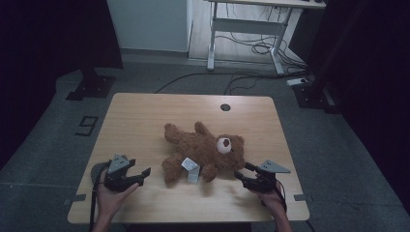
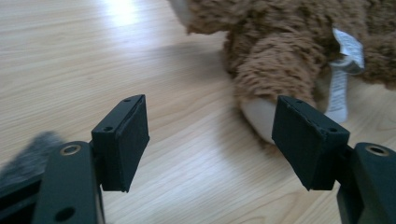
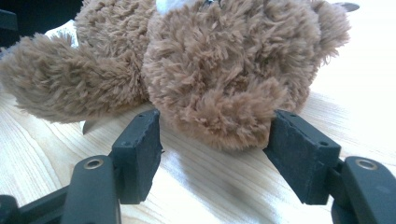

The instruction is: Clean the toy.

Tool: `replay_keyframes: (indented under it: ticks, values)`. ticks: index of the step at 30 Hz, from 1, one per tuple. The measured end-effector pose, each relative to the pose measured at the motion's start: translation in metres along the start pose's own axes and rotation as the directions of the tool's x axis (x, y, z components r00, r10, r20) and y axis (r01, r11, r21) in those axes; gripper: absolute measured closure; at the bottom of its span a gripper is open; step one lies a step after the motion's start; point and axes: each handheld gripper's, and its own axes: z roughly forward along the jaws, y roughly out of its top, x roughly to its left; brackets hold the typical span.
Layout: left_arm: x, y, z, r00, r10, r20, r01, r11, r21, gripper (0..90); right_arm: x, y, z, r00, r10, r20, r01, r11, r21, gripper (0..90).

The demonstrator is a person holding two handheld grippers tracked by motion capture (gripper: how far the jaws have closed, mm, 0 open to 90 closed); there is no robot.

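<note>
Both tongs sit near the desk's (image 1: 145,108) front edge: left tongs (image 1: 145,172) gape empty beside the teddy bear's (image 1: 203,150) leg, right tongs (image 1: 240,173) half-open around its head, seemingly letting it lie mid-desk.

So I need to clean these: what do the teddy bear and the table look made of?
Teddy bear: brown plush, long shaggy pile, with what looks like a white fabric tag. Table: light wood or wood-look laminate, with visible grain lines and a smooth, slightly glossy surface.
</note>
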Motion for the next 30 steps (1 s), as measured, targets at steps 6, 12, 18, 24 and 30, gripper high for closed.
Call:
replay_keyframes:
  ticks: [6, 12, 18, 24, 30]
  values:
    - [-0.014, -0.003, 0.015, 0.9994, 0.021, 0.026, -0.021, 0.9997, 0.009, 29.4, 0.0, -0.005, -0.005, 0.9999, 0.005, 0.013, -0.005, 1.0, 0.001, 32.3]
    - [-0.031, -0.012, 0.029, 0.9967, 0.065, 0.049, -0.067, 0.9969, 0.04, 30.7, -0.001, -0.014, -0.011, 0.999, 0.026, 0.037, -0.027, 0.999, 0.018, 31.1]
    - [-0.04, -0.017, 0.037, 0.9931, 0.076, 0.09, -0.082, 0.9944, 0.066, 31.3, 0.006, -0.021, -0.019, 0.9972, 0.014, 0.073, -0.016, 0.999, 0.032, 30.1]
    - [-0.044, -0.02, 0.039, 0.9913, 0.067, 0.113, -0.075, 0.9945, 0.073, 31.0, 0.01, -0.022, -0.021, 0.9959, -0.007, 0.091, 0.003, 0.999, 0.044, 29.8]
    - [-0.043, -0.022, 0.04, 0.9902, 0.054, 0.129, -0.065, 0.9947, 0.08, 30.7, 0.01, -0.022, -0.02, 0.9963, -0.001, 0.086, -0.002, 0.999, 0.045, 28.7]
